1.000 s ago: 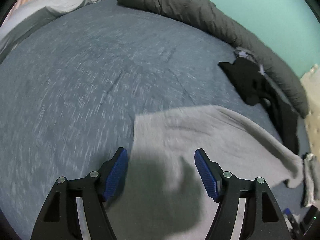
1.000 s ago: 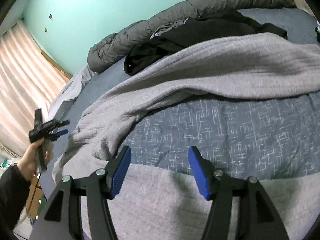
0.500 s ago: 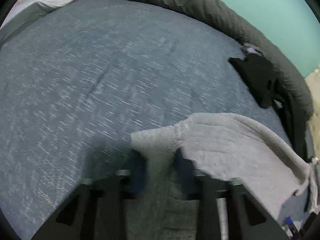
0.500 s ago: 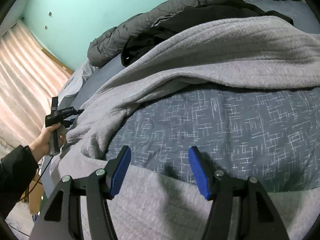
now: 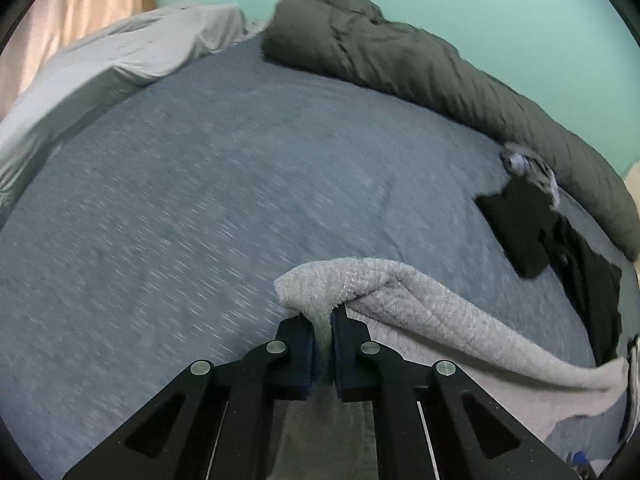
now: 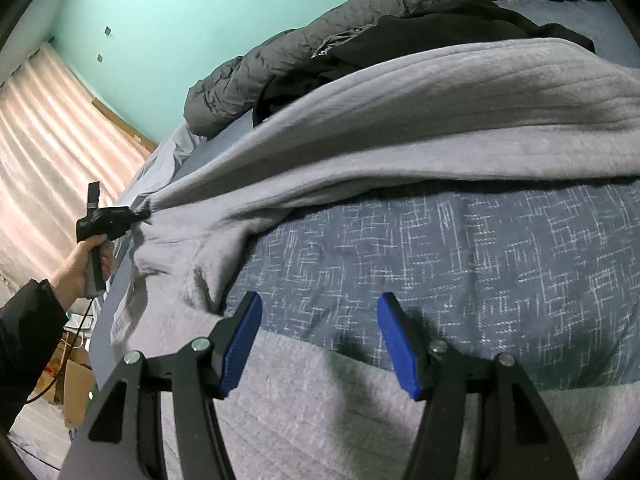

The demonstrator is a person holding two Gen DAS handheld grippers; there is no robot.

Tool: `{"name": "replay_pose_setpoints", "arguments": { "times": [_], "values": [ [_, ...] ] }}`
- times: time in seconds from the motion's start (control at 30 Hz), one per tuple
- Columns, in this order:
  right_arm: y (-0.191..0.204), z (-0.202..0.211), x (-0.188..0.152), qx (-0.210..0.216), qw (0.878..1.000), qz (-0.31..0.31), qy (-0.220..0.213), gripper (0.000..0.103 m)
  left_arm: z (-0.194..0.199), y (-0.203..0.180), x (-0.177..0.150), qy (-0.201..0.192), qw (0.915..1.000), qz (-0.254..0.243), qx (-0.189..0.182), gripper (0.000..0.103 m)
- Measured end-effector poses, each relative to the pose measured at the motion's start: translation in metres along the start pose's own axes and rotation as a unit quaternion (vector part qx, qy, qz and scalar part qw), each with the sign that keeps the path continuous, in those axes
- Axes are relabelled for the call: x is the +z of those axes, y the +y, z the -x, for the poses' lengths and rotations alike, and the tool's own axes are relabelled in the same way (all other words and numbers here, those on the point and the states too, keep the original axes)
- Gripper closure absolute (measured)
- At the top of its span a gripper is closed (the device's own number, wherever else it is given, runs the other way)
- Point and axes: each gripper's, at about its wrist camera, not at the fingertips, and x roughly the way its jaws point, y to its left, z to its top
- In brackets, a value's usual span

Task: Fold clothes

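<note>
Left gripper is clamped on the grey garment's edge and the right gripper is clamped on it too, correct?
Not quite. The left gripper is clamped on the grey garment, but the right gripper is open above it, gripping nothing, as the right wrist view shows.

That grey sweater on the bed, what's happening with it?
A person is folding clothes on the bed with a handheld gripper in each hand. The left gripper is shut on an edge of the grey sweater, lifting it. The right gripper is open, hovering over another part of the sweater and gripping nothing. A black garment and a dark duvet lie further back.
</note>
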Motion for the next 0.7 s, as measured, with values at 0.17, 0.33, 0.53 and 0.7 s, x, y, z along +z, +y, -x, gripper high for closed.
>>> {"name": "replay_pose_setpoints", "arguments": {
  "times": [0.17, 0.33, 0.53, 0.7],
  "values": [
    [0.001, 0.003, 0.002, 0.004, 1.0, 0.0, -0.006, 0.042, -0.016, 0.014, 0.012, 0.022, 0.9997, 0.006, 0.012, 0.096],
    [0.002, 0.001, 0.002, 0.002, 1.0, 0.005, -0.003, 0.042, -0.047, 0.012, 0.001, 0.067, 0.9976, 0.003, 0.015, 0.09],
    [0.003, 0.0, 0.002, 0.001, 1.0, 0.004, -0.004, 0.042, -0.019, 0.038, -0.037, 0.076, 0.997, 0.013, 0.009, 0.052],
    [0.008, 0.005, 0.005, 0.01, 1.0, 0.004, -0.014, 0.042, 0.015, 0.065, -0.076, 0.085, 0.9963, 0.018, 0.001, 0.049]
  ]
}}
